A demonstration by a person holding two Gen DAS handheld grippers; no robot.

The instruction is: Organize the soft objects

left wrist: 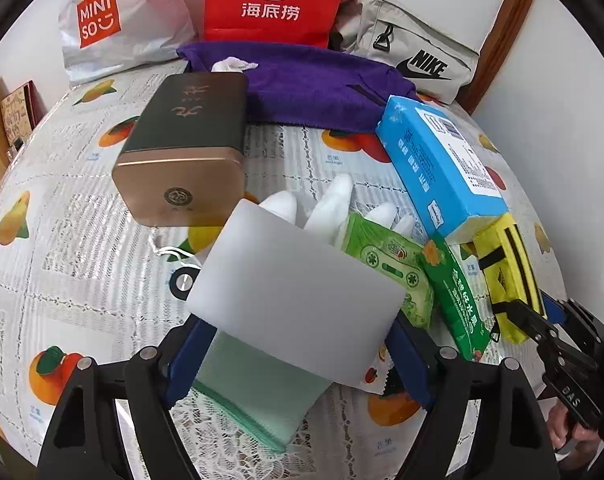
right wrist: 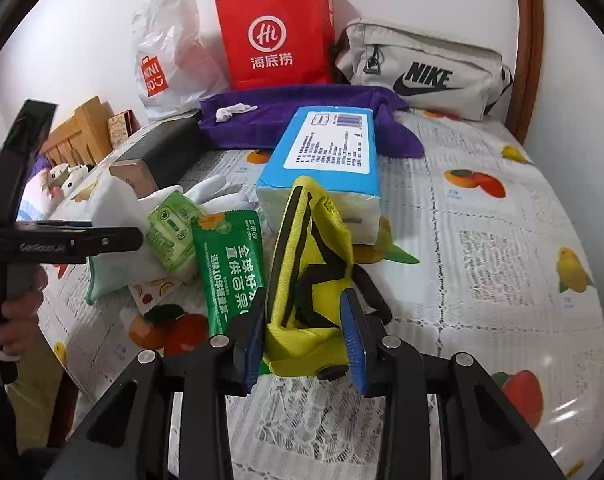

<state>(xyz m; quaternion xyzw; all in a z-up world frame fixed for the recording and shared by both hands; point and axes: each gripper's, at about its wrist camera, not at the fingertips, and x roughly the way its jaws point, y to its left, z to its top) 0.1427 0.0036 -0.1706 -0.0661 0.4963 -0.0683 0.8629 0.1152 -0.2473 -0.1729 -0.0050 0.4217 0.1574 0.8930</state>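
Note:
My left gripper [left wrist: 297, 344] is shut on a white foam block [left wrist: 297, 300] and holds it above a folded mint green cloth [left wrist: 257, 404]. My right gripper [right wrist: 304, 340] is shut on a yellow pouch with black straps [right wrist: 314, 264], which also shows in the left wrist view [left wrist: 506, 276]. Beside the pouch lie a dark green packet [right wrist: 229, 268], a light green wipes pack [right wrist: 173, 228], white gloves [left wrist: 334, 204] and a blue tissue pack [right wrist: 330, 156]. A purple towel [left wrist: 314, 84] lies further back.
A bronze and green tin box [left wrist: 185, 148] stands at the left on the fruit-print tablecloth [right wrist: 482, 240]. A white Miniso bag [left wrist: 113, 20], a red paper bag [right wrist: 277, 36] and a grey Nike bag [right wrist: 422, 72] stand against the back wall.

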